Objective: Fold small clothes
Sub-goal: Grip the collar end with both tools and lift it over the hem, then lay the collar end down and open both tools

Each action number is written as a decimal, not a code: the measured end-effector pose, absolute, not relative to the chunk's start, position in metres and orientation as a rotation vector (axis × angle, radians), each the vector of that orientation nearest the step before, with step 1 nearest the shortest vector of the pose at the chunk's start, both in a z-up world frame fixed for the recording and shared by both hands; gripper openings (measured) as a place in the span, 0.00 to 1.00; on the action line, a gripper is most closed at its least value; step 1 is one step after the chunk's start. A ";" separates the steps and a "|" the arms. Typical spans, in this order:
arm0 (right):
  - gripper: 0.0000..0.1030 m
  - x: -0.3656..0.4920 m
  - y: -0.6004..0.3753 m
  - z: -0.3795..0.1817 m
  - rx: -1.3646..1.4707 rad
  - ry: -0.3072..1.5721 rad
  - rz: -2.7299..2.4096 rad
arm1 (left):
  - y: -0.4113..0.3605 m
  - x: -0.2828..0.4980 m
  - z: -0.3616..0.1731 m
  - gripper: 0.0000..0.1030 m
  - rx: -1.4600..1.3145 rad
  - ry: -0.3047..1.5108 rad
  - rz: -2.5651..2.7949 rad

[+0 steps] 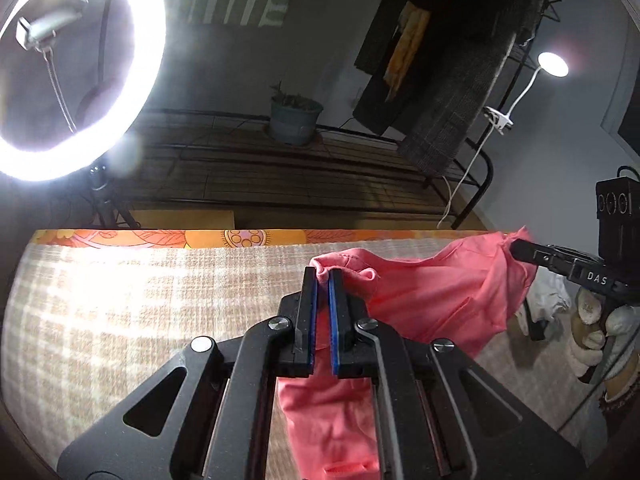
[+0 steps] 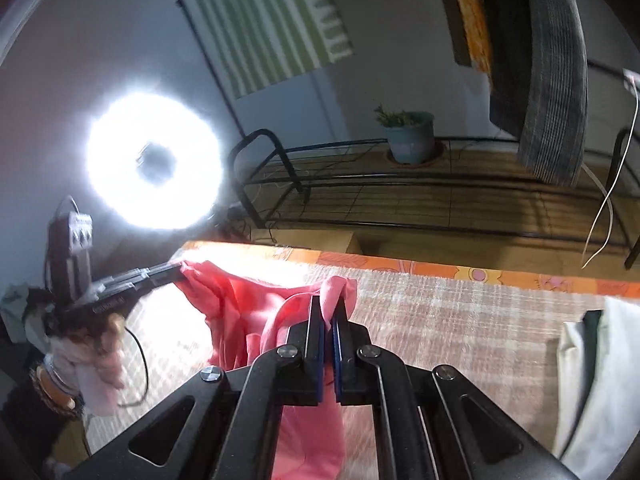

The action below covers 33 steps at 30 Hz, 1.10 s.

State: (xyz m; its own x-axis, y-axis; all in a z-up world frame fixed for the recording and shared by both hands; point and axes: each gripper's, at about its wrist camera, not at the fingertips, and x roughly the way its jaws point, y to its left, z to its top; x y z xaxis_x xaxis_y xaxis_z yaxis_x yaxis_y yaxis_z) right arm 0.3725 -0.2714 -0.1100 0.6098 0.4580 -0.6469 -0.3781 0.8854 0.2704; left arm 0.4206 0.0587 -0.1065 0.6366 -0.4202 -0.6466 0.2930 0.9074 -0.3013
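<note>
A small pink garment [image 1: 440, 292] hangs stretched between my two grippers above the checked cloth on the table [image 1: 160, 300]. My left gripper [image 1: 323, 274] is shut on one bunched edge of it. My right gripper shows at the right of the left wrist view [image 1: 516, 246], pinching the other corner. In the right wrist view my right gripper [image 2: 327, 304] is shut on the pink garment [image 2: 240, 312], and the left gripper [image 2: 176, 270] holds its far corner at the left. The rest of the garment droops below the jaws.
A white folded garment [image 2: 596, 380] lies at the table's right. An orange floral strip [image 1: 240, 238] marks the table's far edge. A bright ring light [image 1: 80, 68] stands at the left. A black rack [image 1: 300, 168] with a potted plant [image 1: 296, 118] and hanging clothes stands behind.
</note>
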 end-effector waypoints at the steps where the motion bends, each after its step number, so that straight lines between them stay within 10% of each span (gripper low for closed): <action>1: 0.00 0.364 -0.270 -0.105 0.103 0.774 0.487 | 0.059 0.412 -0.101 0.02 -0.168 0.776 -0.410; 24: 0.01 0.135 -0.261 -0.160 -0.131 0.785 0.487 | 0.067 0.192 -0.170 0.03 -0.029 0.931 -0.416; 29: 0.17 0.100 -0.283 -0.160 -0.147 0.822 0.494 | 0.080 0.163 -0.163 0.05 -0.034 0.945 -0.440; 33: 0.36 0.088 -0.311 -0.146 0.052 0.826 0.484 | 0.105 0.169 -0.155 0.28 -0.173 0.937 -0.412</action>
